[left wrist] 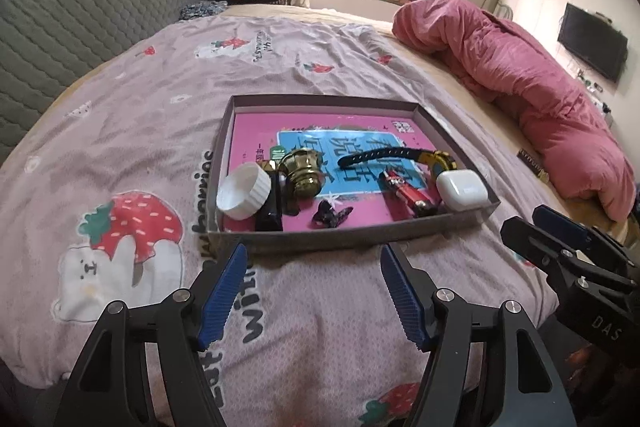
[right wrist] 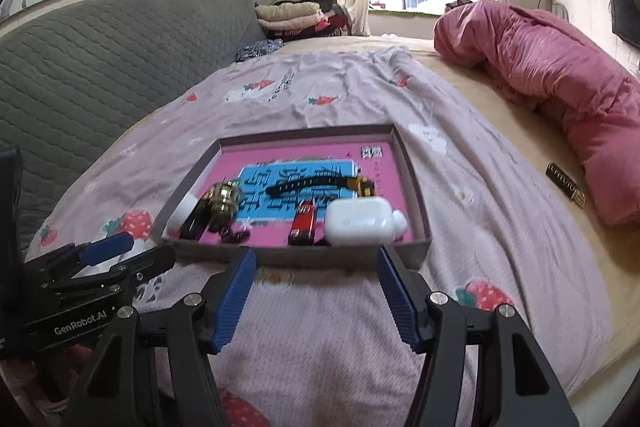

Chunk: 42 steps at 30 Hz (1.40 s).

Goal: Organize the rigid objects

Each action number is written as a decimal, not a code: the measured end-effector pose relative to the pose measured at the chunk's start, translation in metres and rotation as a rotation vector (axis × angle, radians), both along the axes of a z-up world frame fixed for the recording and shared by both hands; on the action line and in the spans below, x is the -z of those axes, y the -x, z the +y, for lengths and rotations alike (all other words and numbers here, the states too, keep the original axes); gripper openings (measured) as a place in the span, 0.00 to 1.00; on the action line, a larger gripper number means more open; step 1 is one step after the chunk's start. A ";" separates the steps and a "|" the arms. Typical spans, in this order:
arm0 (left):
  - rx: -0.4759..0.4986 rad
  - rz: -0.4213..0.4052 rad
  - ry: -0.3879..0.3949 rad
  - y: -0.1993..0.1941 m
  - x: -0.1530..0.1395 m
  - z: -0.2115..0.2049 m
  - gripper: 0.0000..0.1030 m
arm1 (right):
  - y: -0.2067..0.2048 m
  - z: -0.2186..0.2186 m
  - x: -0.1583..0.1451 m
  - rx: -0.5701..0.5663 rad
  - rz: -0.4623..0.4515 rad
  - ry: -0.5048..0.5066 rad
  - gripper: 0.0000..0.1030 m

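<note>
Ribbed blue claw pads apart; cardboard tray.

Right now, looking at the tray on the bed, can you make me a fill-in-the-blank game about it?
1. The white earbud case lies inside the ____, at its near right corner.
2. The tray's floor is bright ____ with a blue panel.
3. The left gripper and the right gripper both hold ____.
4. The white cap lies in the near ____ corner of the tray.

Missing words: tray; pink; nothing; left
</note>
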<state>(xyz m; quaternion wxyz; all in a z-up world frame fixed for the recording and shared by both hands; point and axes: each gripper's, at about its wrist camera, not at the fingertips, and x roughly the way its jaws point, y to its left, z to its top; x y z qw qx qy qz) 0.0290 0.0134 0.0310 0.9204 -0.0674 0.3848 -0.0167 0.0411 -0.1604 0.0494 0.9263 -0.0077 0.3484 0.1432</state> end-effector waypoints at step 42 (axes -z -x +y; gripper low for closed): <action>-0.047 0.104 -0.046 0.025 0.021 -0.022 0.69 | 0.023 -0.007 0.034 0.043 0.088 0.073 0.60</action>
